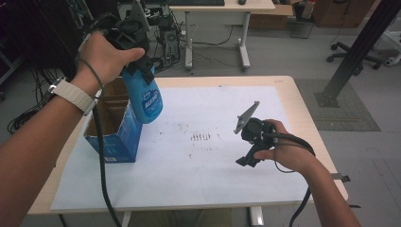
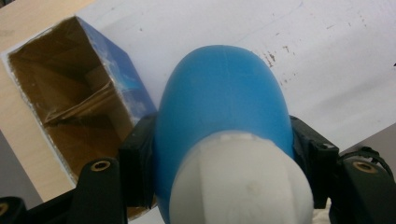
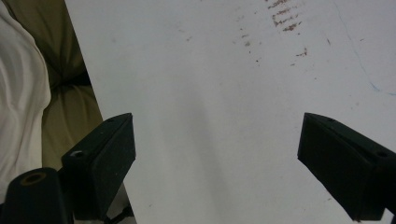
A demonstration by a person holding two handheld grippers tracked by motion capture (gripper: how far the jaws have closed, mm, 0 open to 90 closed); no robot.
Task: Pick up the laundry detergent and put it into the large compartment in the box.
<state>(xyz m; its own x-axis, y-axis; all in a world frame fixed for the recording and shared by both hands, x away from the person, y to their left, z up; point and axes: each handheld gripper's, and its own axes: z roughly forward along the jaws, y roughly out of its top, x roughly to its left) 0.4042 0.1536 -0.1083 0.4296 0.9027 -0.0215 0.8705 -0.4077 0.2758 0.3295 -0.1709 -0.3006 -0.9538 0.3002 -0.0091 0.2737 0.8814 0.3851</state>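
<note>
My left hand-held gripper (image 1: 137, 71) is raised at 10 o'clock, jaws clamped on a load, forearm extending from 7 o'clock. My right hand-held gripper (image 1: 247, 161) sits low at 4 o'clock, jaws spread wide apart, nothing between them.

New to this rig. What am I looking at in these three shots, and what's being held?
No robot here: a person holds a hand-held gripper in each hand. The high view looks down on the table from above; the other two come from cameras riding on each gripper, looking along its black jaws. The left hand-held gripper is clamped on a blue bottle with a white cap, lifted beside an open blue cardboard box. The right hand-held gripper is open, holds nothing, and hangs over the stained white sheet covering the table.
</note>
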